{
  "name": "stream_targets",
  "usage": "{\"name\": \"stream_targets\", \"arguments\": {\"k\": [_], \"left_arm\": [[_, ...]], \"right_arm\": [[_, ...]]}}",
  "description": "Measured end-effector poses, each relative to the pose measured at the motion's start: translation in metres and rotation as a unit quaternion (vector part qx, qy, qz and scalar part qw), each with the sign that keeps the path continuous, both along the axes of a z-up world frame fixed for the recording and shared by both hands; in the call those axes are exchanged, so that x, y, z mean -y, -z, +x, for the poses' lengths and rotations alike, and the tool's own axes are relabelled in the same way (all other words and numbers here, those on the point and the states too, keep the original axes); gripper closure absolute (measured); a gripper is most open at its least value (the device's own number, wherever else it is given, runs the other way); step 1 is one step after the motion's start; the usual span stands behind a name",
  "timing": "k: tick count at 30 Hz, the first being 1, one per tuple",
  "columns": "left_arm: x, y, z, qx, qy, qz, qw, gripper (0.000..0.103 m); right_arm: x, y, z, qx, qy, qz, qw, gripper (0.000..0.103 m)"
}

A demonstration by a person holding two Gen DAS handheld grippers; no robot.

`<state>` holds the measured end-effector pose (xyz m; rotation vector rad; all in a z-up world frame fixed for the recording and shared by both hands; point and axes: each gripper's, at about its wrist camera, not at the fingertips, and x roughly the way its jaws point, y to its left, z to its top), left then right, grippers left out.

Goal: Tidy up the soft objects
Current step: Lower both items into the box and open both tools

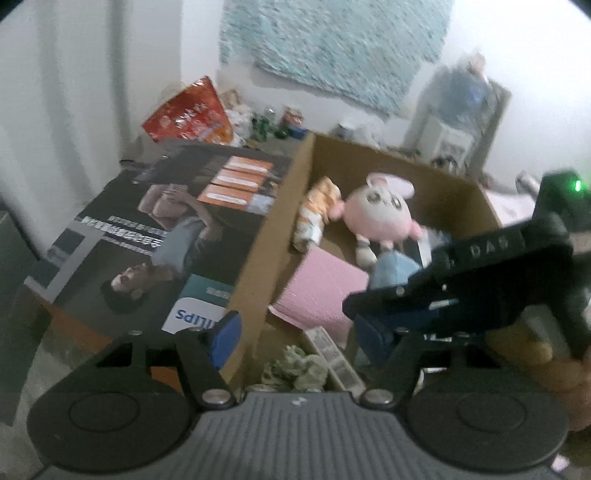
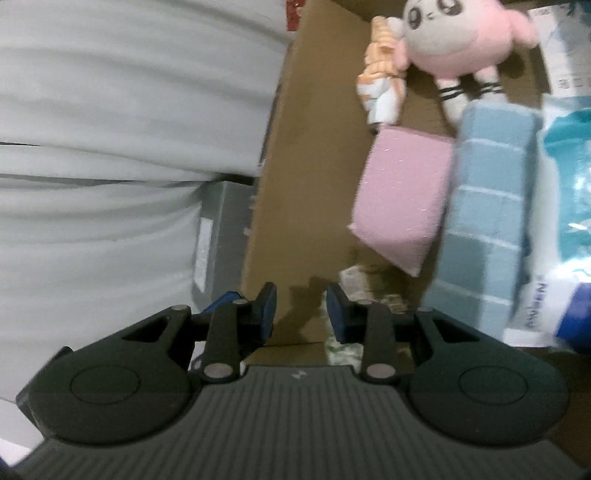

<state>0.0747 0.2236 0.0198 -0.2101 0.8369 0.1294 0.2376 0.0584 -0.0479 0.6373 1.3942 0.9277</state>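
Note:
An open cardboard box (image 1: 258, 240) holds soft things. A pink round plush (image 1: 380, 214) lies at its far end beside an orange-and-white soft toy (image 1: 314, 214). Nearer lie a pink foam block (image 1: 321, 291) and a light blue block (image 1: 393, 271). My left gripper (image 1: 299, 332) hovers open over the box's near wall, above a crumpled green-white wad (image 1: 295, 365). The black housing of the right gripper (image 1: 480, 266) crosses the box at right. In the right wrist view my right gripper (image 2: 303, 314) stands narrowly open over bare cardboard (image 2: 306, 166), short of the pink block (image 2: 402, 195), blue block (image 2: 491, 221) and plush (image 2: 461, 33).
A printed Philips carton (image 1: 147, 240) lies flat left of the box, with a red snack bag (image 1: 192, 114) and small clutter behind it. White draped cloth (image 2: 110, 147) and a grey box (image 2: 221, 229) flank the box; a teal-and-white package (image 2: 569, 184) sits at its right.

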Motion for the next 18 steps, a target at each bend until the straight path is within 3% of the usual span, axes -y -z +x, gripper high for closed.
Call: {"name": "stream_targets", "arguments": {"k": [4,7,11,18], "left_arm": [[-0.012,-0.007,-0.008,0.015,-0.023,-0.011,0.9996,0.034],[-0.017,-0.008,-0.01,0.018,-0.027,-0.016,0.9993,0.034],[-0.018,-0.008,-0.012,0.018,-0.026,-0.021,0.9993,0.034],[-0.016,-0.007,-0.014,0.02,-0.026,-0.027,0.9991,0.033]], "right_arm": [[-0.014,0.014,-0.001,-0.039,-0.018,0.0,0.999,0.073],[-0.022,0.025,-0.003,-0.046,-0.022,-0.032,0.998,0.073],[-0.015,0.027,0.0,-0.034,-0.01,-0.048,0.998,0.078],[-0.007,0.014,0.006,0.015,0.007,-0.108,0.994,0.075]]}}
